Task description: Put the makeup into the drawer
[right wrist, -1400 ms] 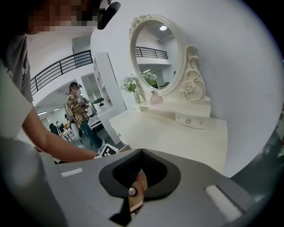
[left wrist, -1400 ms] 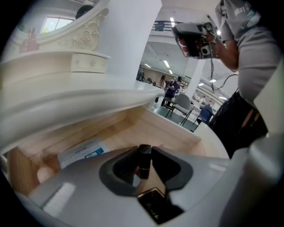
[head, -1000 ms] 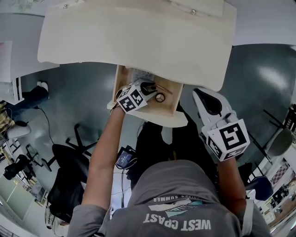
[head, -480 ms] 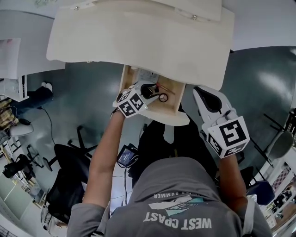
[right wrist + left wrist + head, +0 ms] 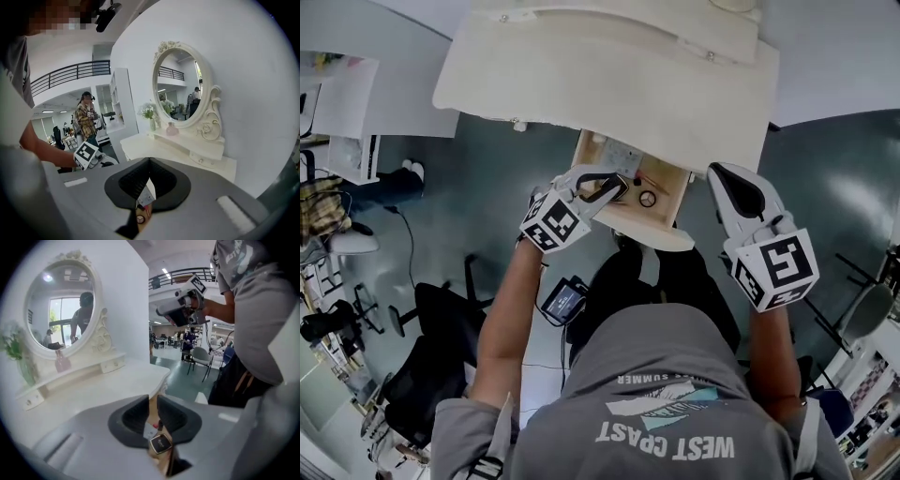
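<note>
The makeup lies in the open pale wooden drawer (image 5: 656, 230) under the glossy white dressing table (image 5: 609, 84). The head view shows a small round black compact (image 5: 648, 199). Only the left gripper view shows a square gold-rimmed black case (image 5: 161, 442). The left gripper's (image 5: 153, 404) jaws have just been closing and stand slightly apart, with nothing between them. The right gripper's (image 5: 149, 164) jaws meet, empty.

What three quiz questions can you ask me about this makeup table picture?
1. True or false: the makeup lies in the open drawer.
2. What stands at the back of the dressing table? A clock, B oval mirror, C lamp.
3. Which one holds something: the left gripper, the right gripper, or neither?
Key: 1 true; 2 B; 3 neither.
</note>
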Tool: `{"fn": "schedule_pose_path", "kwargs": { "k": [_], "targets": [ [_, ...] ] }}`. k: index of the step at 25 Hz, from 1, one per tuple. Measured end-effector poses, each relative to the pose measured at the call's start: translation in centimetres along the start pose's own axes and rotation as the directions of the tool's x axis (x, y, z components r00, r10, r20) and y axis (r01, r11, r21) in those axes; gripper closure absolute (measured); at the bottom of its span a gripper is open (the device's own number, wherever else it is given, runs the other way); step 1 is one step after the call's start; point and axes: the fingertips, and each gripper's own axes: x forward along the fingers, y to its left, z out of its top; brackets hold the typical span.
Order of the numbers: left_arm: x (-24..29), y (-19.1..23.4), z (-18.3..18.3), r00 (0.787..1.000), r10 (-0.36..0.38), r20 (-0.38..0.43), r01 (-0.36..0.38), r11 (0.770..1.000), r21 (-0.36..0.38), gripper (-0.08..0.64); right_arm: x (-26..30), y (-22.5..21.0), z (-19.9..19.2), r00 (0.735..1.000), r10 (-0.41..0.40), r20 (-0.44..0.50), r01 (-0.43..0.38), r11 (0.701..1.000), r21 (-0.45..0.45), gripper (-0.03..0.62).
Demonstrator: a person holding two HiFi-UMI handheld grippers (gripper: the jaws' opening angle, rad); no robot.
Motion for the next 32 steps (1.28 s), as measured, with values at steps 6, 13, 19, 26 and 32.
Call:
{"fn": "schedule_pose_path", "kwargs": {
  "k": [6, 13, 19, 26, 32],
  "targets": [
    [-7.7, 0.7, 5.6, 0.978, 0.154, 0.143, -0.154, 0.988, -0.010, 0.558, -2.0, 2.3, 3.4, 0.998, -0.002, 0.061, 0.005, 0.999, -0.052, 0.589],
    [-17.7, 1.7, 12.4, 0.881, 0.352, 0.316, -0.324, 0.936, -0.138, 0.558, -4.5, 4.8, 7.4, 0.992, 0.010, 0.122, 0.007, 0.990, -0.140, 0.591],
    [-24.2, 2.1, 15.4, 0.826, 0.467, 0.317, -0.425, 0.884, -0.195, 0.558, -6.5, 6.3, 9.9, 0.986, 0.011, 0.164, 0.020, 0.982, -0.190, 0.591],
    [-29.6, 0.9, 18.4, 0.769, 0.523, 0.368, -0.505, 0.850, -0.153, 0.558, -8.6, 8.0, 11.7, 0.982, 0.014, 0.189, 0.032, 0.971, -0.236, 0.592],
    [-32.4, -1.2, 20.4, 0.747, 0.530, 0.401, -0.544, 0.834, -0.088, 0.558, -11.2, 9.5, 13.1, 0.977, 0.016, 0.214, 0.050, 0.952, -0.301, 0.592]
  ]
}}
